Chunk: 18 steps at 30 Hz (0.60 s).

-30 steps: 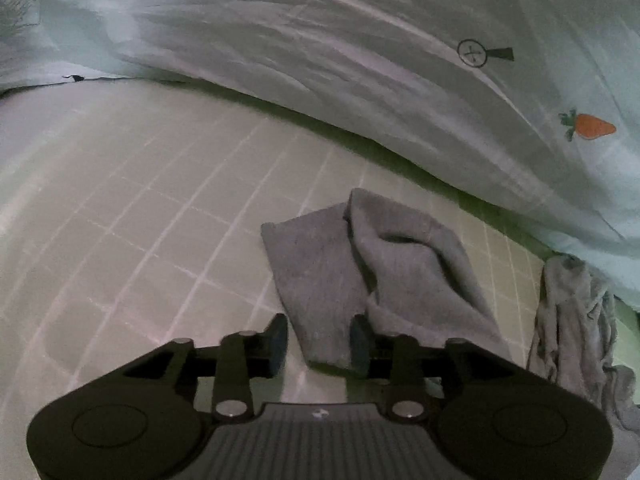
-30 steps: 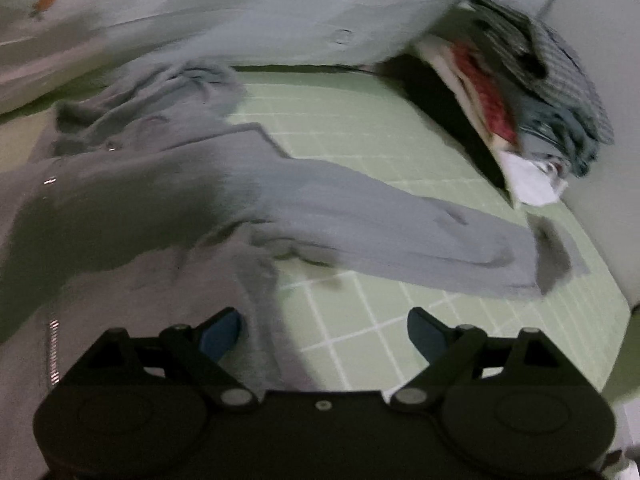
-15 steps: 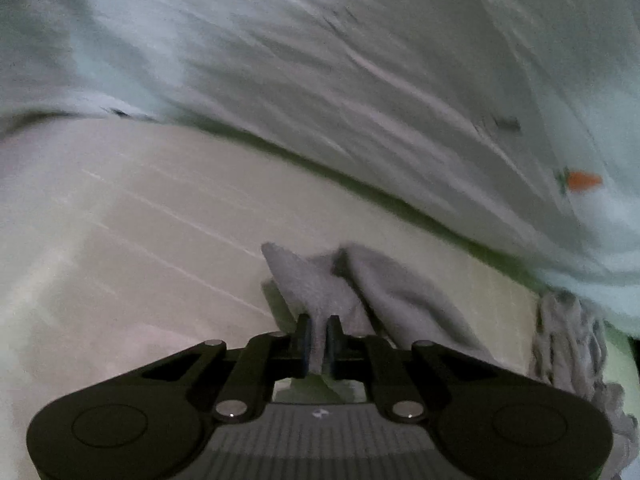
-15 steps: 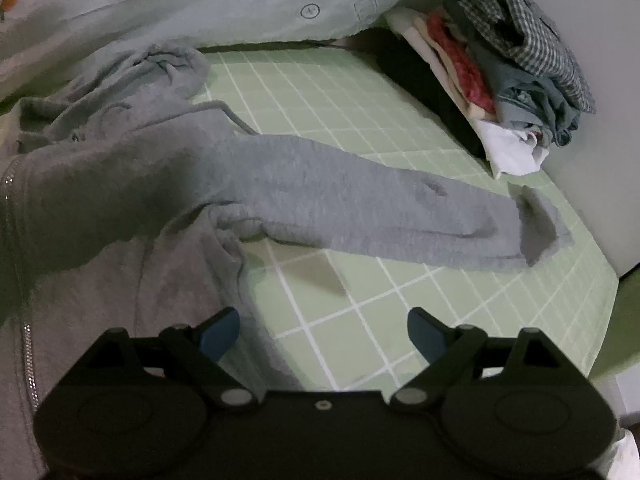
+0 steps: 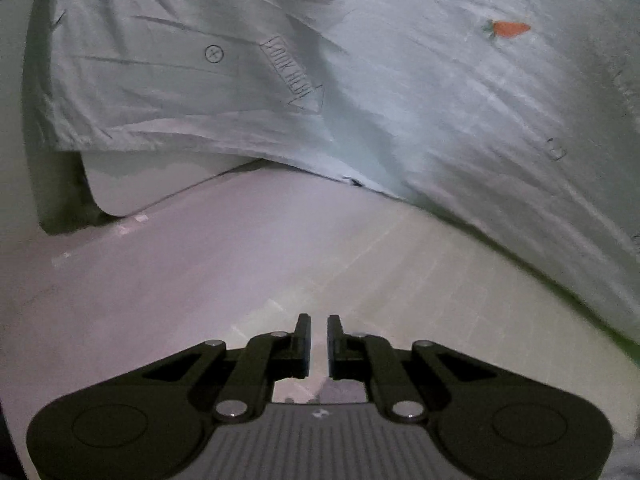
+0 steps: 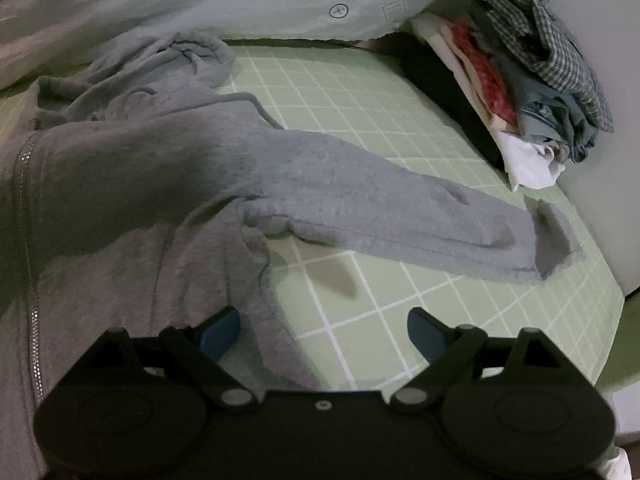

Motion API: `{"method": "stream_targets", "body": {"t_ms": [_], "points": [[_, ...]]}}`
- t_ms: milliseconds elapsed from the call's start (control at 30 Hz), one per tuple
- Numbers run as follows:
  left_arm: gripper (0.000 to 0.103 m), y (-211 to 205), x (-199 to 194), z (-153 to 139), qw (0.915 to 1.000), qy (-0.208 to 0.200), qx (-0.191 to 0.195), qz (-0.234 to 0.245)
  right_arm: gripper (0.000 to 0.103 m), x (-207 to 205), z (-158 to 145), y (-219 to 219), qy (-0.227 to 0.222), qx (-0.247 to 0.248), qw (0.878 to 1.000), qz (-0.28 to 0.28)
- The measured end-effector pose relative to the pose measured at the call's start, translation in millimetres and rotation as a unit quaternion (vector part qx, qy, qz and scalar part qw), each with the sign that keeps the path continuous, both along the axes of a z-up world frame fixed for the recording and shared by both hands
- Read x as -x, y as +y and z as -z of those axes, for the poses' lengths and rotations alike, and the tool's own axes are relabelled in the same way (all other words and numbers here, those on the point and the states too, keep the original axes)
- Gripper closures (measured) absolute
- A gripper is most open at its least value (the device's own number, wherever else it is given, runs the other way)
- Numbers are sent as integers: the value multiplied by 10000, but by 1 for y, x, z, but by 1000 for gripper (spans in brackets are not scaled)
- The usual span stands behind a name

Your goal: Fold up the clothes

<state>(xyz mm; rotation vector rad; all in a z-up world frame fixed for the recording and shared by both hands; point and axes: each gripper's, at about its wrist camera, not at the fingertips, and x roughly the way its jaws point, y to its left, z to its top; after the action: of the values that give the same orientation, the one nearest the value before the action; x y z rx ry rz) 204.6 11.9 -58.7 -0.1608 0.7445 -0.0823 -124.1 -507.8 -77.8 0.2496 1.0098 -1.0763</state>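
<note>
Item: grey hoodie on green grid mat. I noted sleeve ran 9-to-3, cuff at 3, nearest right gripper, wide open, empty. Left gripper opening slightly, nothing between.

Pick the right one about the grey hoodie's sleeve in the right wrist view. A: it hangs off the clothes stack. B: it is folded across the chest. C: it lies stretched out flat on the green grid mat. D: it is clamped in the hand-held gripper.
C: the grey hoodie's sleeve lies extended on the green grid mat, its cuff toward the clothes stack.
</note>
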Motion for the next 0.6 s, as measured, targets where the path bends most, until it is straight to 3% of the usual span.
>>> {"method": "stream_targets", "body": {"t_ms": [67, 200, 267, 367, 467, 533, 600], "points": [[74, -15, 8, 5, 9993, 134, -4, 354, 12, -1, 0, 0, 8, -10, 10000, 12], [62, -56, 26, 26, 9911, 500, -297, 1200, 12, -4, 1, 3, 55, 19, 10000, -24], [43, -76, 34, 35, 9845, 683, -520, 1530, 12, -3, -1, 4, 39, 39, 10000, -55], [40, -92, 45, 46, 9798, 818, -792, 1643, 12, -1, -2, 3, -10, 16, 10000, -44], [38, -94, 48, 54, 9782, 962, -820, 1647, 12, -1, -1, 3, -16, -1, 10000, -28], [38, -88, 42, 58, 9805, 1037, -816, 1459, 12, -1, -1, 3, -6, 4, 10000, -36], [44, -80, 40, 60, 9834, 1056, -734, 1281, 12, -1, 0, 3, 3, 13, 10000, -51]]}}
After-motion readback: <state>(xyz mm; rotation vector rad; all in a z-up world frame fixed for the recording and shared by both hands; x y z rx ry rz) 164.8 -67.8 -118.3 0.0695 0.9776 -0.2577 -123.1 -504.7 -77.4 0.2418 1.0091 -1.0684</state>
